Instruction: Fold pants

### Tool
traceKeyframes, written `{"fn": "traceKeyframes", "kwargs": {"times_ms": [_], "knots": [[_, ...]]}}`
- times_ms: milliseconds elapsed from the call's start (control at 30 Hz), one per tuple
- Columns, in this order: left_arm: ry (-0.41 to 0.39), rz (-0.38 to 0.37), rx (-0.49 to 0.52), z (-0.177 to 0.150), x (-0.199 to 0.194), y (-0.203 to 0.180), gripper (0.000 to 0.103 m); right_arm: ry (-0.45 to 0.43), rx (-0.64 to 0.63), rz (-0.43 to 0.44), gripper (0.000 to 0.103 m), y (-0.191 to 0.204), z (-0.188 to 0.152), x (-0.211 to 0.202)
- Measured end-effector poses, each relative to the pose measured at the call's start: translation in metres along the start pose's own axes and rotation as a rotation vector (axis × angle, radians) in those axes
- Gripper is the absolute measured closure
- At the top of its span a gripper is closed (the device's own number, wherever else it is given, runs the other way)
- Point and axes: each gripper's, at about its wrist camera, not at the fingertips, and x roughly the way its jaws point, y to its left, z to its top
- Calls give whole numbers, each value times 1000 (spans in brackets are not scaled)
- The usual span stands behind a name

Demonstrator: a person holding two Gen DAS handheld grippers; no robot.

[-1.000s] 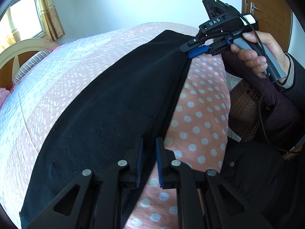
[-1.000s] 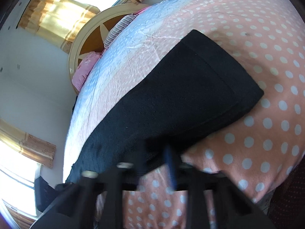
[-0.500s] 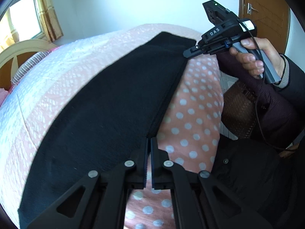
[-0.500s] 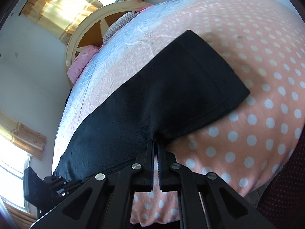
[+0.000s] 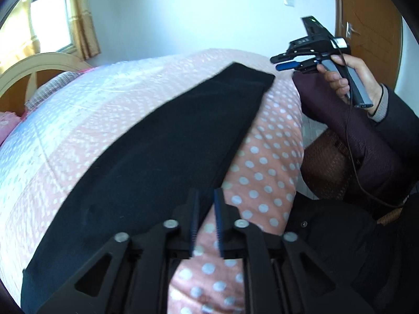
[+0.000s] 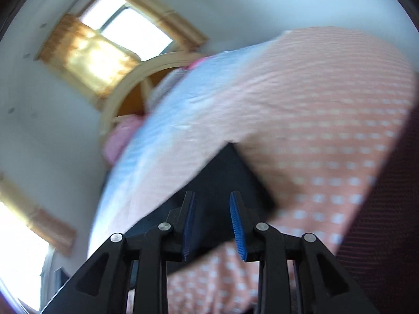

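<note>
From the left wrist we see the black pants (image 5: 157,157) lying flat in a long band across the polka-dot quilt (image 5: 267,157) on the bed. Our left tool (image 5: 207,219) sits parted over their near edge, gripping nothing. The right tool (image 5: 286,61) hovers off the far end, fingers apart.

The right wrist view is blurred; our right tool (image 6: 213,225) appears released above the pants (image 6: 222,178).

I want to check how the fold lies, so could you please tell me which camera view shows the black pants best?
The left wrist view is best: the black pants stretch sharply along the polka-dot bedspread, one end to the other. The right wrist view is motion-blurred and shows only one end of the pants, partly behind the open right gripper.
</note>
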Motion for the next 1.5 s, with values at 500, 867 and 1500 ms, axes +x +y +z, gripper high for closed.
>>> {"fn": "traceKeyframes", "kwargs": {"times_ms": [500,867,1500], "knots": [[43,234,-230,-86,-56,82,56,184,-180,-53,73,78,-34,53],[53,251,-287,-111,-62,84,54,519,-770,200,73,267,-206,145],[-18,368,-451,-164,-103,131,43,565,-1178,151,100,313,-288,170]]}}
